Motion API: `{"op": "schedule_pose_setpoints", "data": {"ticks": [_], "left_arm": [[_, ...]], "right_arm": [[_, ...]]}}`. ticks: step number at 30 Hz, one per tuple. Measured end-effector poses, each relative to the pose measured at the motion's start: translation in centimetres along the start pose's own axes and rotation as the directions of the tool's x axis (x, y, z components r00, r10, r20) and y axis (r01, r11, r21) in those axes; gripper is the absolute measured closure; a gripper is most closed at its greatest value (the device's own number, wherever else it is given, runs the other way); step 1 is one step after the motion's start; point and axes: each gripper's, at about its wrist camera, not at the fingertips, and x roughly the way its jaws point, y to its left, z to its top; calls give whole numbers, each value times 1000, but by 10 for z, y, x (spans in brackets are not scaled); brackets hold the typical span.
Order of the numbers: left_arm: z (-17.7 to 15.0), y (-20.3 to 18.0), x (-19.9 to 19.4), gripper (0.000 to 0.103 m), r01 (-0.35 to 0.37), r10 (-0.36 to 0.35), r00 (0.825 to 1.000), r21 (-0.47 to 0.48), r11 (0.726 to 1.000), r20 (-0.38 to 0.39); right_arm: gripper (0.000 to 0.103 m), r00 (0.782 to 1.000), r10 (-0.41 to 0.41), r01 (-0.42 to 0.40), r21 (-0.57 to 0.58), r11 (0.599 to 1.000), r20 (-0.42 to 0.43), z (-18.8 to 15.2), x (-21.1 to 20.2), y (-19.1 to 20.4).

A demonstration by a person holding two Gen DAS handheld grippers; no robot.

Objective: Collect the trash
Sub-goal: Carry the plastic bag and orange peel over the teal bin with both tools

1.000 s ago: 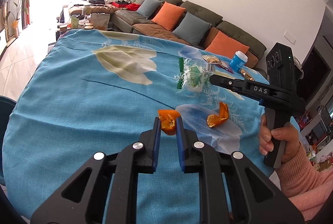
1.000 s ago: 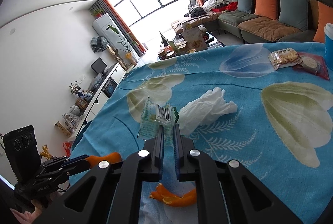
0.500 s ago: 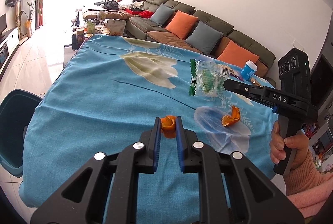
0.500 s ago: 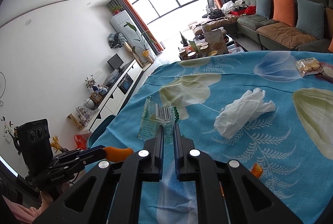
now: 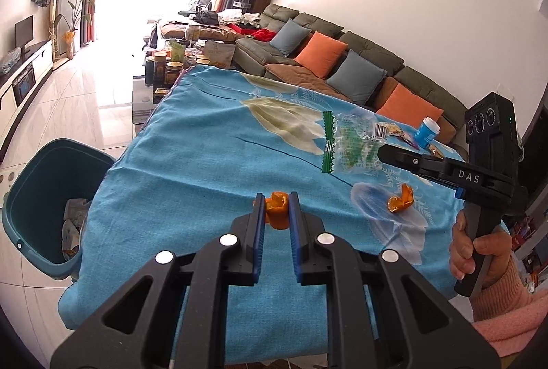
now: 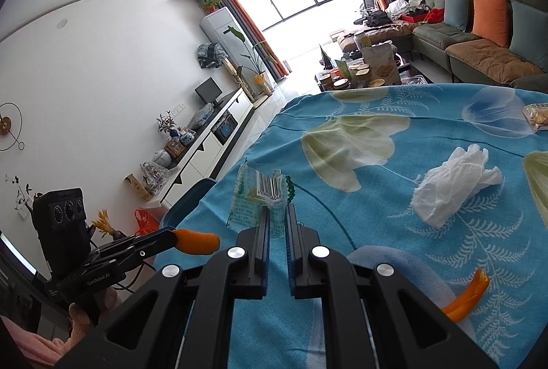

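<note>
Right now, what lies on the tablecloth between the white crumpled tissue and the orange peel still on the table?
In the right wrist view, nothing: only bare blue tablecloth with its fern print lies between the crumpled tissue and the orange peel.

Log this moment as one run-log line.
left gripper: shut on orange peel | right gripper: shut on plastic wrapper | bin: beside table, not reached

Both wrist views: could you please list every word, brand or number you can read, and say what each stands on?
"DAS": white letters on the side of the right claw, left wrist view.
"GenRobot.AI": small print on the body of the left claw, right wrist view.
Barcode digits on the clear wrapper: partly legible, roughly "926...604"; not reliable.
Jars and packets beyond the table: print too small to read.
</note>
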Motion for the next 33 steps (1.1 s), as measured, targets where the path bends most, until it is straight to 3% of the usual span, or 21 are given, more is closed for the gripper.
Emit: {"op": "schedule_pose_setpoints", "data": {"ticks": [17, 33], "left_arm": [[2, 36, -32, 89, -75, 78, 995, -58, 995, 56], [8, 79, -61, 89, -172, 185, 977, -125, 977, 105]], "right_arm": [[96, 997, 57, -59, -49, 997, -43, 3, 29, 32], [96, 987, 116, -128, -106, 986, -115, 8, 78, 76]]}}
